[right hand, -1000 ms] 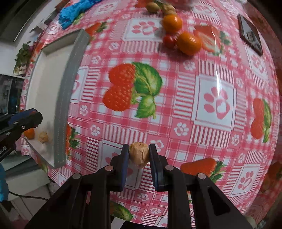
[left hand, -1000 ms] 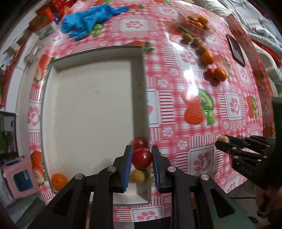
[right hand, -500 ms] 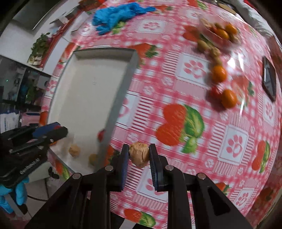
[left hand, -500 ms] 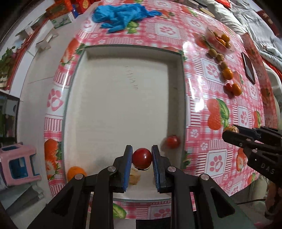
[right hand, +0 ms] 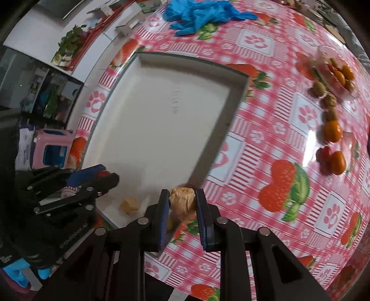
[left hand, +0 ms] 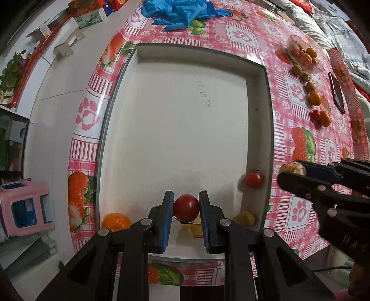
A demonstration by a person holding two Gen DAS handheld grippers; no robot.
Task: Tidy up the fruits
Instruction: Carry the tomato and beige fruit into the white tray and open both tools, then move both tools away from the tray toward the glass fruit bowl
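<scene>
My left gripper (left hand: 186, 199) is shut on a red cherry tomato (left hand: 186, 208), above the near end of the white tray (left hand: 185, 111). In the tray lie an orange (left hand: 116, 221), another red tomato (left hand: 254, 178) and a yellowish fruit (left hand: 244, 217); a tan piece (left hand: 194, 231) shows under the held tomato. My right gripper (right hand: 182, 195) is shut on a tan wrinkled nut (right hand: 182, 202), over the tray's (right hand: 161, 111) near right rim. It also shows in the left wrist view as the right gripper (left hand: 289, 170). The left gripper (right hand: 109, 173) shows at the left of the right wrist view.
A row of brown fruits, oranges (right hand: 332, 130) and a tomato (right hand: 323, 154) lies on the pink checked tablecloth to the right, leading to a clear plastic box of fruit (left hand: 305, 56). Blue gloves (left hand: 182, 11) lie beyond the tray. A dark phone (left hand: 337, 92) lies far right. A pink stool (left hand: 23, 208) stands below the table's left edge.
My left gripper carried the tomato from the tray's near right corner toward the middle of its near end. My right gripper brought the nut leftward from the tablecloth to the tray's rim.
</scene>
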